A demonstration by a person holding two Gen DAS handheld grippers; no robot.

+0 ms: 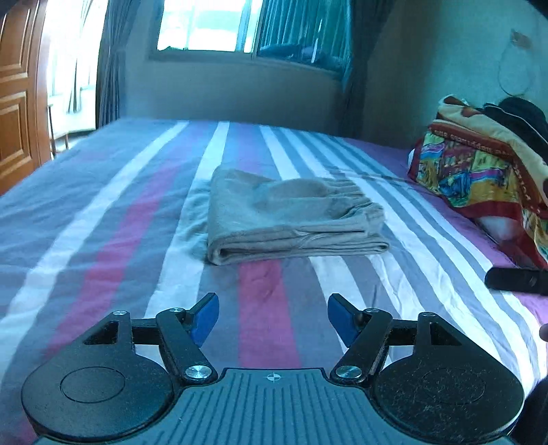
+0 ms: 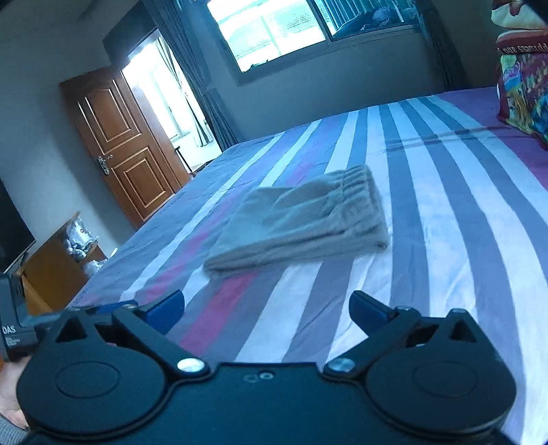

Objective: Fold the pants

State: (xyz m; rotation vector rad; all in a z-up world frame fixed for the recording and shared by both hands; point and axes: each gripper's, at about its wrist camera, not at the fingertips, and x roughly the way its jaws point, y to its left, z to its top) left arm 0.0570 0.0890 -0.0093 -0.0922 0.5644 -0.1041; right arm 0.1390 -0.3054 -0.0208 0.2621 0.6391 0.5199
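1. Pants, grey-beige, lie folded in a compact stack near the middle of the bed, flat on the striped sheet.
2. Elastic waistband on top of the stack, toward its right end; folded edge faces the cameras.
3. Left gripper spread wide, blue pads holding nothing, above the sheet on the near side, apart from the pants.
4. Right gripper also spread wide and empty, near side of the bed, short of the pants.
5. Right view is motion-blurred and tilted; the pants edge looks soft, layers probably three or four.
6. Colourful blanket piled at the bed's right edge, well apart from the pants.
7. Wooden door beyond the bed's left side; window past the far edge.
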